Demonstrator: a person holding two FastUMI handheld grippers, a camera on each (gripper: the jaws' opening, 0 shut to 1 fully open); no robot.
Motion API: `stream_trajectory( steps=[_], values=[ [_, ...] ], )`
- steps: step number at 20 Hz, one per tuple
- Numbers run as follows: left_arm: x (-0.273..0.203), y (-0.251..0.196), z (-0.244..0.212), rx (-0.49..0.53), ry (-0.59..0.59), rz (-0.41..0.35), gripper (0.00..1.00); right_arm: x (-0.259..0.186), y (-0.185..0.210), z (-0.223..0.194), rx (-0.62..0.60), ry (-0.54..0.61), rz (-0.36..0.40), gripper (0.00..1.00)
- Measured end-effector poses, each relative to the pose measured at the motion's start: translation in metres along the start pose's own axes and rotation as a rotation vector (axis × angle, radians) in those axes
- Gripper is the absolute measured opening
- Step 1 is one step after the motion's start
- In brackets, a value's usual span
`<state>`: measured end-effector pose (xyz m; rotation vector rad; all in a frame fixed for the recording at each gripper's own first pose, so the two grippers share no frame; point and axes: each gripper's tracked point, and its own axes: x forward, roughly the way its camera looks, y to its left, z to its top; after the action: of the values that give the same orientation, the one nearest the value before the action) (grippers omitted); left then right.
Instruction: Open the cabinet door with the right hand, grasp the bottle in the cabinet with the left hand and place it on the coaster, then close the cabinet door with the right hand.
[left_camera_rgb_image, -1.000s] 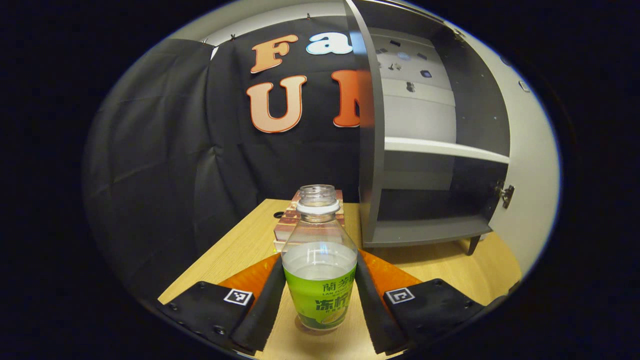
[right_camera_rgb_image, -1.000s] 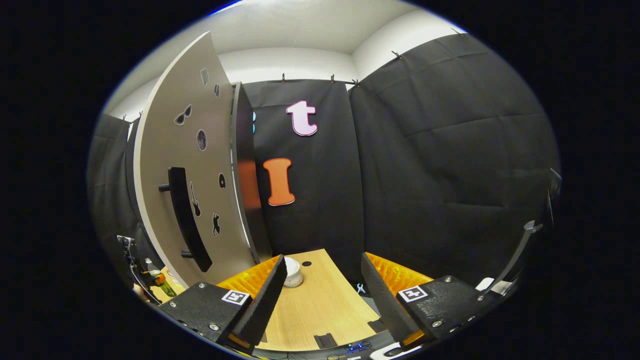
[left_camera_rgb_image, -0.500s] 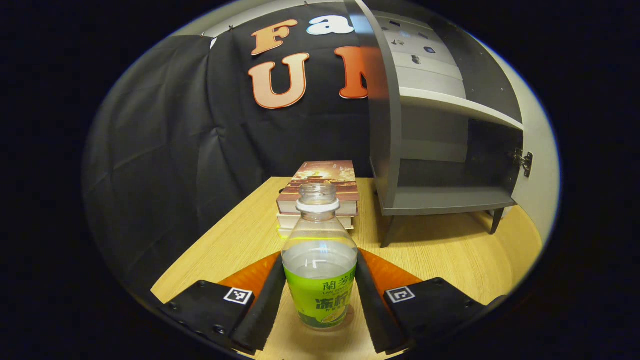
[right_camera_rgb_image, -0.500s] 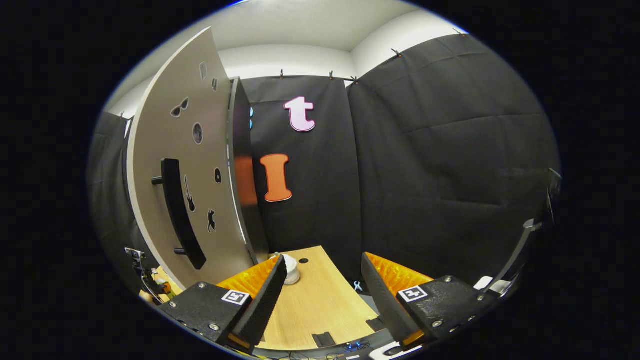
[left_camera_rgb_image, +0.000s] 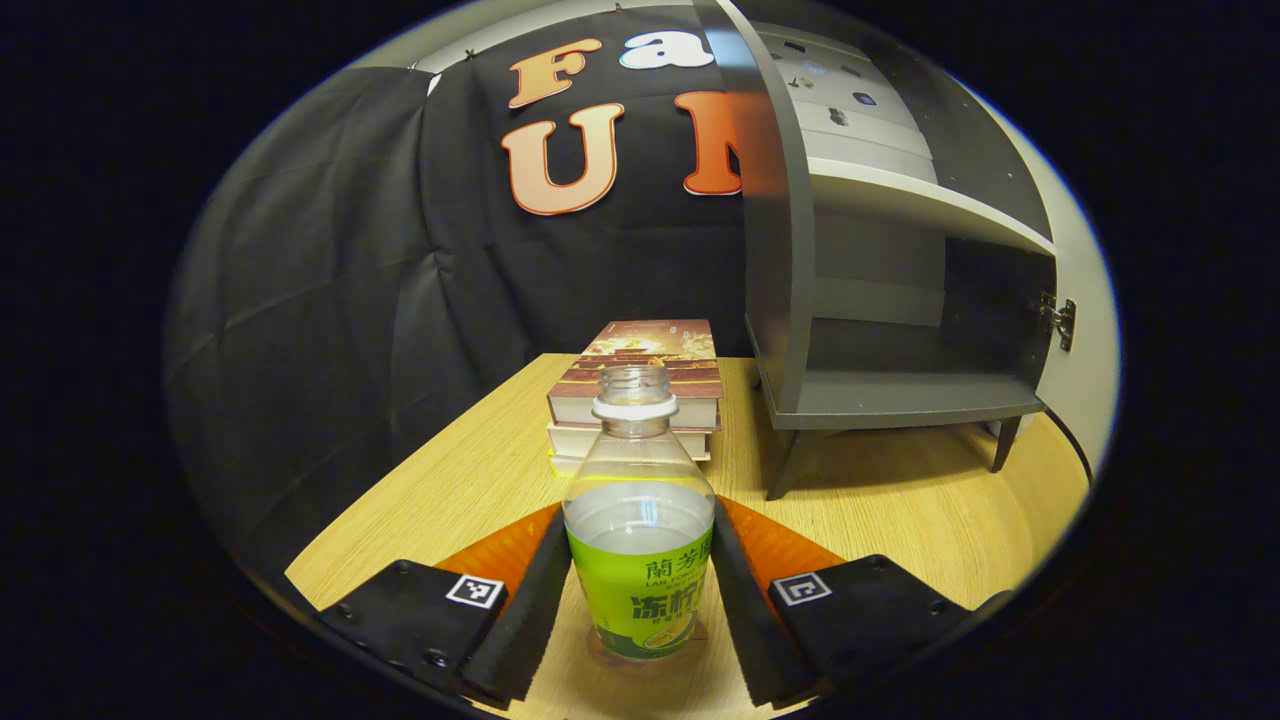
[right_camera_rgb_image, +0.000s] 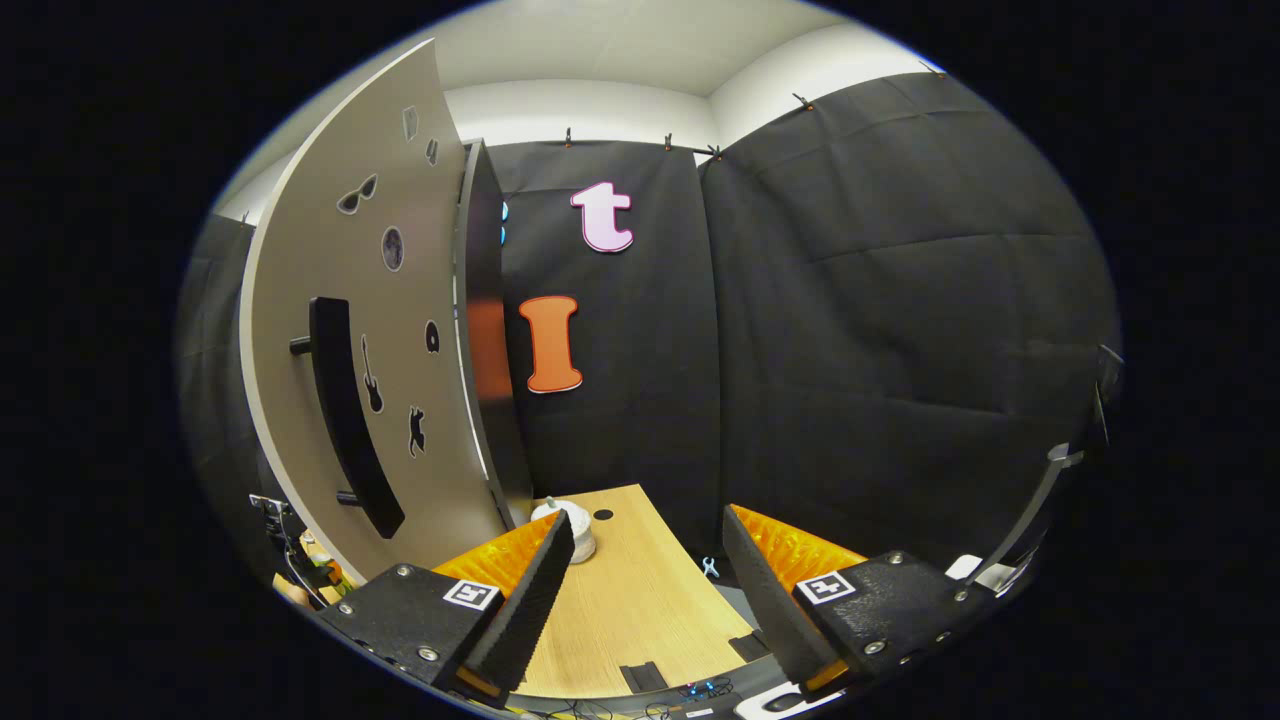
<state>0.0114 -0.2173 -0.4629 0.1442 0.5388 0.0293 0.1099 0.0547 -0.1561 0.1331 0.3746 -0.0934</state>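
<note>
- Lower now than a second ago: left gripper (left_camera_rgb_image: 640, 590) clamps the uncapped bottle (left_camera_rgb_image: 639, 530), part full of clear liquid, down near the table (left_camera_rgb_image: 450, 490).
- Books (left_camera_rgb_image: 637, 385) behind it; cabinet (left_camera_rgb_image: 890, 300) open, its shelves bare.
- Right gripper (right_camera_rgb_image: 648, 590) spread, holding nothing, by the door (right_camera_rgb_image: 370, 330).

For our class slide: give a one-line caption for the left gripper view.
Left hand-held gripper clamps the uncapped bottle above the table, books and open cabinet beyond.

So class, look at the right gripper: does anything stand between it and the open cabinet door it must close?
Nothing visible does. The right gripper hangs open over the table, and the cabinet door with its handle stands to its left with open space between.
</note>
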Motion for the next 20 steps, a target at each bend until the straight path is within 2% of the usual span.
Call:
stream_trajectory(
  steps=[11, 15, 20],
  values=[
    [-0.024, 0.011, -0.008, -0.001, 0.028, 0.023, 0.87, 0.005, 0.002, -0.01, 0.031, 0.019, 0.037, 0.98],
    [-0.035, 0.007, 0.0, 0.016, 0.004, 0.016, 0.96, 0.007, 0.003, -0.011, 0.028, 0.017, 0.051, 0.98],
    [-0.05, 0.002, 0.016, 0.049, -0.038, 0.021, 0.97, 0.008, 0.005, -0.014, 0.035, 0.021, 0.079, 0.98]
  ],
)
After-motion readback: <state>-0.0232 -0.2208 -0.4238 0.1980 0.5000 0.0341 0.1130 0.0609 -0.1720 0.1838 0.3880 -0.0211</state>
